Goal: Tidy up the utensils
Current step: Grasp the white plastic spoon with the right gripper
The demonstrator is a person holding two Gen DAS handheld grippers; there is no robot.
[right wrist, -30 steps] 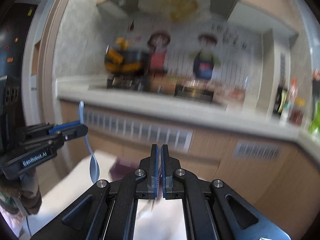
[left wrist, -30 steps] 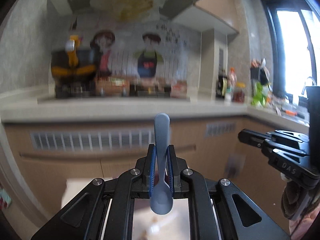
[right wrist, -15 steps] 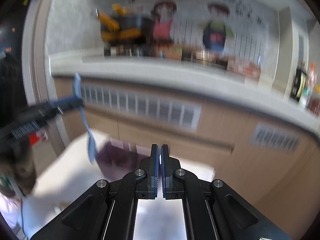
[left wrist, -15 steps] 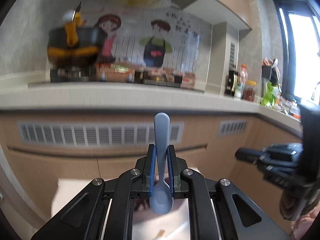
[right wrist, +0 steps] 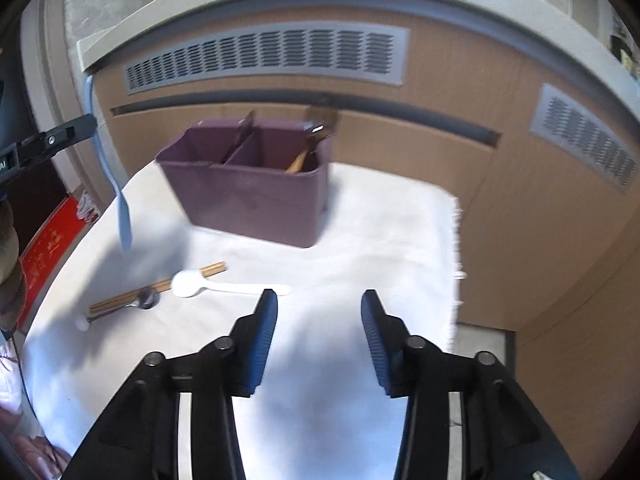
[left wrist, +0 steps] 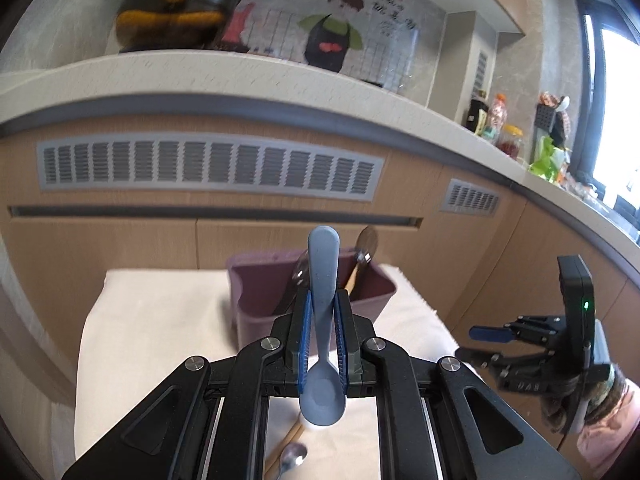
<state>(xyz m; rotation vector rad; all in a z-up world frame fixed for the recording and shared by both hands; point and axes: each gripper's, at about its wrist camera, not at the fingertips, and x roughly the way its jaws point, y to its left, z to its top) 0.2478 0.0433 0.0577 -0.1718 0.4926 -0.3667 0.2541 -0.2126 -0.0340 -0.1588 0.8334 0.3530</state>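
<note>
My left gripper [left wrist: 323,304] is shut on a blue plastic spoon [left wrist: 323,320], held above the white-clothed table; the spoon also shows in the right wrist view [right wrist: 116,192]. A purple utensil caddy [right wrist: 248,192] with two compartments stands at the table's far side and holds wooden-handled utensils [right wrist: 316,136]. My right gripper [right wrist: 318,308] is open and empty, low over the cloth. On the cloth in front of it lie a white spoon [right wrist: 212,286], wooden chopsticks [right wrist: 160,286] and a metal spoon [right wrist: 140,302].
The table [right wrist: 380,240] is covered in white cloth and stands against wooden kitchen cabinets [left wrist: 120,240] with vent grilles. A countertop [left wrist: 240,76] above carries a black pot [left wrist: 176,12] and bottles [left wrist: 500,120].
Both grippers have tilted down toward the table. My right gripper has opened. The caddy and loose utensils have come into view. The left still holds the blue spoon.
</note>
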